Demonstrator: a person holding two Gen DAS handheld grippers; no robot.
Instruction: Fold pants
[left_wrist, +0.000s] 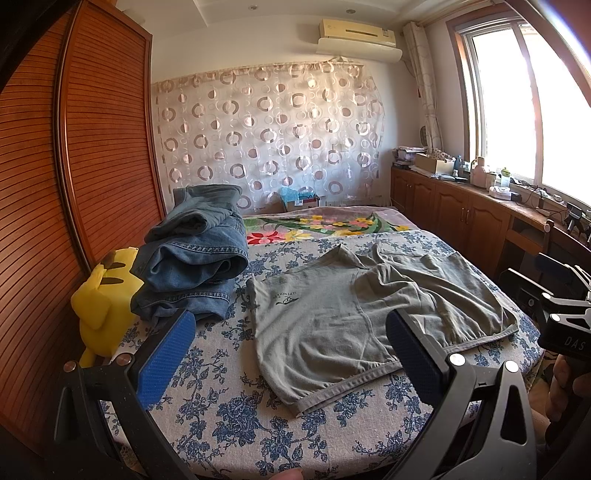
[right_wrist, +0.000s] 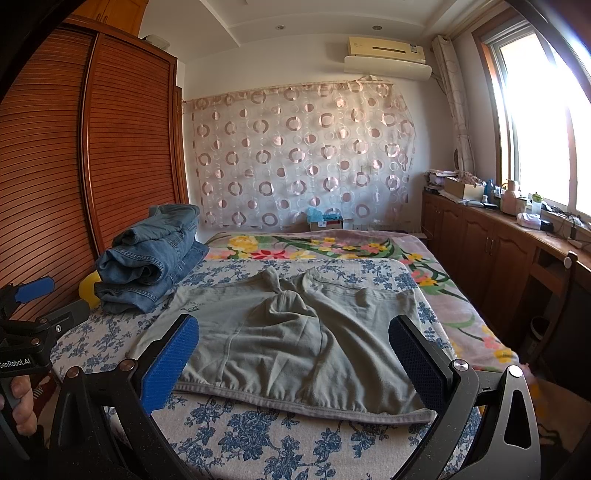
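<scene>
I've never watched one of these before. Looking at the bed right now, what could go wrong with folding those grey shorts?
Both grippers, left and right, hover open, holding nothing.

1. The grey shorts lie rumpled, bunched at the middle; folding without smoothing could trap creases.
2. They rest on a loose floral cloth; the fingers might pinch it too.
3. The stacked jeans sit close by and could get bumped.

Both wrist views face across the bed (left_wrist: 221, 413) (low, near), side by side.

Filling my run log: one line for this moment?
grey shorts flat on bed | left gripper open | right gripper open | unfolded
</scene>
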